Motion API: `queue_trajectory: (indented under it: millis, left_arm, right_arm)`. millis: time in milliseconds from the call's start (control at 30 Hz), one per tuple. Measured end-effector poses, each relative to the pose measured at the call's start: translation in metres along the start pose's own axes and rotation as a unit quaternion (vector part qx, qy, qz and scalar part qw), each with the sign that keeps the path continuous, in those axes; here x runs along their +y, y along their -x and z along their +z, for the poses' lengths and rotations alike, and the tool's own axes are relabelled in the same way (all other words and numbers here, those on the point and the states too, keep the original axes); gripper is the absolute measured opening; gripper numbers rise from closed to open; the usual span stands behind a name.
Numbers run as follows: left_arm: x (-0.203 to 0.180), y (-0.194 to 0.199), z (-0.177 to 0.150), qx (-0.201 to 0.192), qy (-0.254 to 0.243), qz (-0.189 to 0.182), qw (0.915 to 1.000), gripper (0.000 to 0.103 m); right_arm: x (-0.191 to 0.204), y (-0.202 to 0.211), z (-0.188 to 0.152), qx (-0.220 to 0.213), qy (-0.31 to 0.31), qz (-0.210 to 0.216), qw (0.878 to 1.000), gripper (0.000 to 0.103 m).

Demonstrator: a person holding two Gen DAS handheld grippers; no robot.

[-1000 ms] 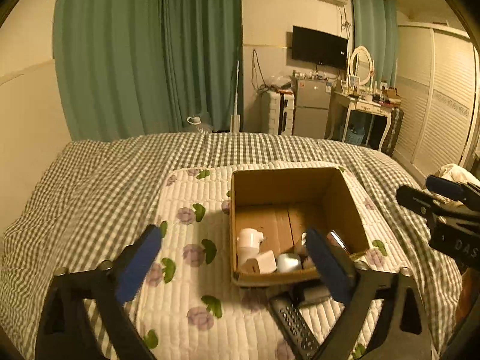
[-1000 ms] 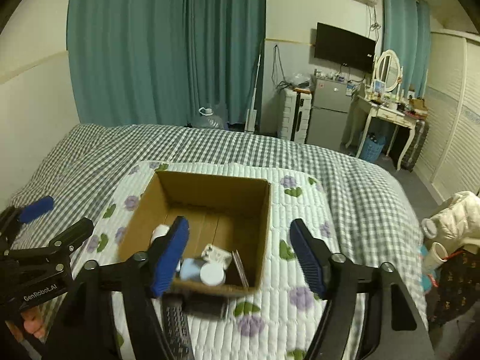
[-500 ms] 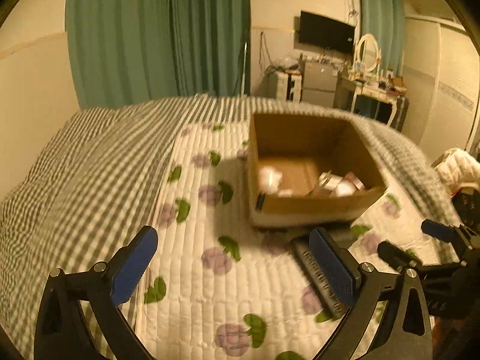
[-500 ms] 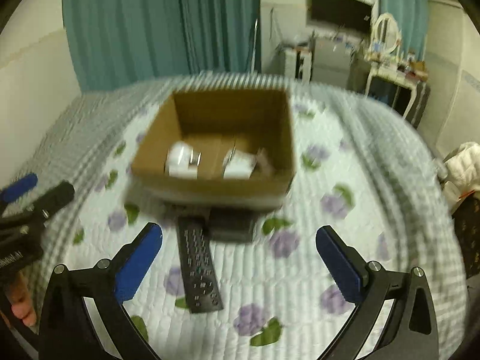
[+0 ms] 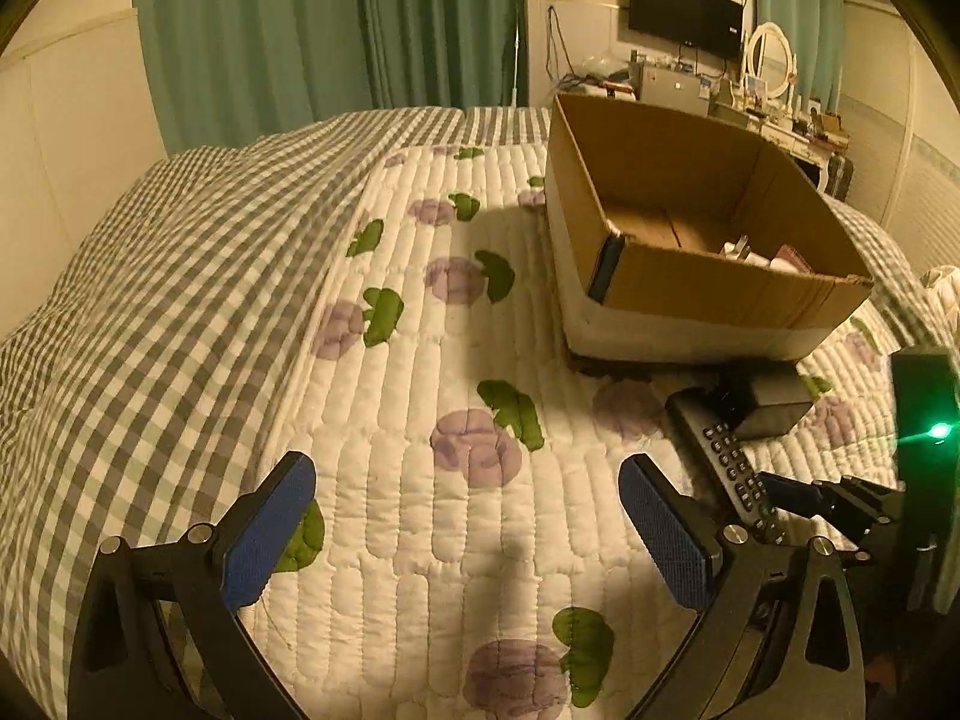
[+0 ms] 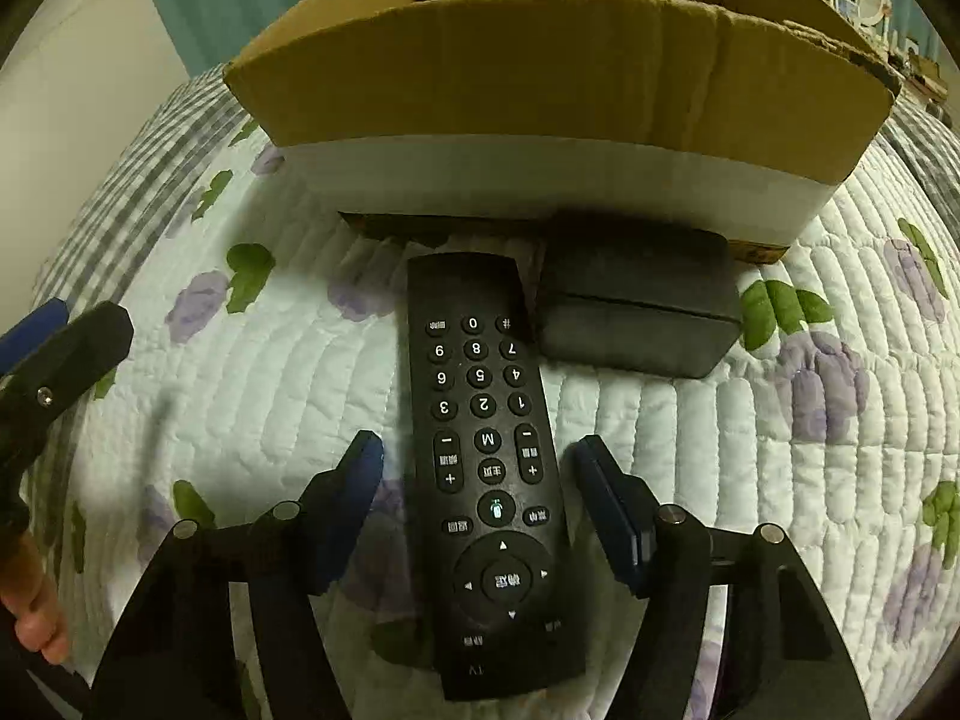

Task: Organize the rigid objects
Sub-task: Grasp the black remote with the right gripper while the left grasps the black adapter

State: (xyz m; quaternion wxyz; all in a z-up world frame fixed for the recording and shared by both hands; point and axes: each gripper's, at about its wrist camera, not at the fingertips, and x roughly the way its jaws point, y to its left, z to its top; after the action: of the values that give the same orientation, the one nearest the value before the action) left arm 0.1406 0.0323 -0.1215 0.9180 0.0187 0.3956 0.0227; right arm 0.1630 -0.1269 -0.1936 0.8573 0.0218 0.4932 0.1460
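A black remote control [image 6: 486,456] lies on the flowered quilt in front of a cardboard box [image 6: 558,78]. My right gripper [image 6: 480,480] is open, its blue pads on either side of the remote, not touching it. A dark grey case [image 6: 636,306] lies beside the remote against the box. In the left wrist view the remote [image 5: 720,462], the case [image 5: 768,402] and the box [image 5: 690,294] with small items inside sit at the right. My left gripper [image 5: 468,534] is open and empty over bare quilt.
The quilt [image 5: 456,360] lies over a checked bedspread [image 5: 150,300]. Green curtains [image 5: 330,30], a wall TV [image 5: 684,12] and a dressing table stand beyond the bed. The other gripper's finger shows at the left of the right wrist view [image 6: 60,354].
Both grippers have dropped low toward the bed. My right gripper has moved down onto the remote and now straddles it. The left gripper has come closer to the quilt.
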Motion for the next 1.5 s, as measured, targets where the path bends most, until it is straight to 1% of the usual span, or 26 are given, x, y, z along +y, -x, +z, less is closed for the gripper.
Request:
queue_trajectory:
  millis: [33,67,133,233,267,300,333,367,400,533,600,667,700,767,800,900,1000,1100,1267,1367,1400,1467,1500]
  left_arm:
    - [-0.001,0.0,0.0,0.001,0.0,0.001,1.0,0.103]
    - [-0.002,0.0,0.0,0.001,0.001,0.001,1.0,0.103]
    - [-0.007,0.004,0.0,0.0,0.003,0.003,1.0,0.103]
    - [-0.019,0.011,-0.002,-0.003,-0.003,0.003,1.0,0.103]
    - [-0.023,0.013,-0.002,-0.004,-0.005,0.002,1.0,0.103]
    - [-0.028,0.015,-0.003,-0.005,-0.008,0.001,1.0,0.103]
    - [-0.032,0.016,-0.003,-0.004,-0.011,0.0,0.9999,0.103]
    - [-0.039,0.016,-0.004,-0.002,-0.014,-0.002,0.9999,0.103]
    - [-0.044,0.016,-0.004,0.0,-0.016,-0.004,0.9999,0.103]
    - [-0.064,0.014,-0.006,0.011,-0.021,-0.015,0.9996,0.103]
    - [-0.076,0.013,-0.006,0.014,-0.03,-0.019,0.9993,0.103]
    - [-0.09,0.013,-0.004,0.011,-0.042,-0.022,0.9988,0.103]
    - [-0.096,0.013,-0.003,0.011,-0.045,-0.026,0.9986,0.103]
    - [-0.108,0.011,-0.001,0.011,-0.051,-0.037,0.9979,0.103]
    - [-0.115,0.009,0.001,0.012,-0.055,-0.042,0.9975,0.103]
    - [-0.133,0.0,0.007,0.009,-0.052,-0.056,0.997,0.103]
    - [-0.148,-0.013,0.012,0.016,-0.041,-0.065,0.9969,0.103]
    - [-0.162,-0.027,0.017,0.019,-0.034,-0.073,0.9966,0.103]
    - [-0.176,-0.052,0.021,0.028,-0.02,-0.079,0.9962,0.103]
    - [-0.18,-0.065,0.023,0.034,-0.013,-0.082,0.996,0.099]
    - [-0.181,-0.069,0.024,0.039,-0.012,-0.087,0.9954,0.096]
    - [-0.183,-0.071,0.024,0.038,-0.019,-0.08,0.9958,0.088]
    - [-0.183,-0.073,0.025,0.041,-0.023,-0.079,0.9958,0.08]
  right_arm:
    - [0.0,0.003,0.0,-0.001,-0.001,0.006,1.0,0.042]
    - [-0.001,0.006,0.0,-0.002,-0.004,0.012,1.0,0.042]
    - [0.0,0.021,-0.006,-0.017,-0.001,-0.008,1.0,0.041]
    - [-0.001,0.048,-0.013,-0.045,-0.003,-0.009,0.999,0.04]
    - [-0.001,0.057,-0.014,-0.053,0.004,-0.014,0.999,0.038]
    - [-0.001,0.069,-0.014,-0.065,0.018,-0.03,0.997,0.037]
    - [-0.003,0.079,-0.014,-0.074,0.024,-0.039,0.996,0.029]
    - [-0.008,0.086,-0.013,-0.074,0.02,-0.044,0.996,0.026]
    - [-0.016,0.095,-0.011,-0.081,0.008,-0.044,0.996,0.02]
    - [-0.053,0.11,-0.01,-0.085,-0.045,-0.039,0.995,0.02]
    - [-0.07,0.12,-0.01,-0.097,-0.07,-0.031,0.992,0.02]
    - [-0.083,0.13,-0.007,-0.118,-0.088,-0.03,0.989,0.02]
    - [-0.091,0.138,-0.003,-0.132,-0.097,-0.032,0.986,0.02]
    - [-0.101,0.147,0.007,-0.144,-0.107,-0.035,0.983,0.02]
    - [-0.106,0.152,0.013,-0.152,-0.106,-0.046,0.982,0.02]
    - [-0.118,0.156,0.03,-0.166,-0.103,-0.071,0.978,0.02]
    - [-0.134,0.151,0.039,-0.171,-0.117,-0.074,0.976,0.02]
    - [-0.145,0.139,0.044,-0.167,-0.113,-0.082,0.976,0.02]
    - [-0.162,0.122,0.045,-0.162,-0.116,-0.087,0.976,0.02]
    - [-0.166,0.114,0.042,-0.158,-0.117,-0.088,0.977,0.02]
    - [-0.167,0.113,0.04,-0.158,-0.117,-0.088,0.977,0.02]
    - [-0.167,0.113,0.04,-0.158,-0.117,-0.088,0.976,0.02]
    - [-0.167,0.113,0.039,-0.158,-0.116,-0.088,0.977,0.02]
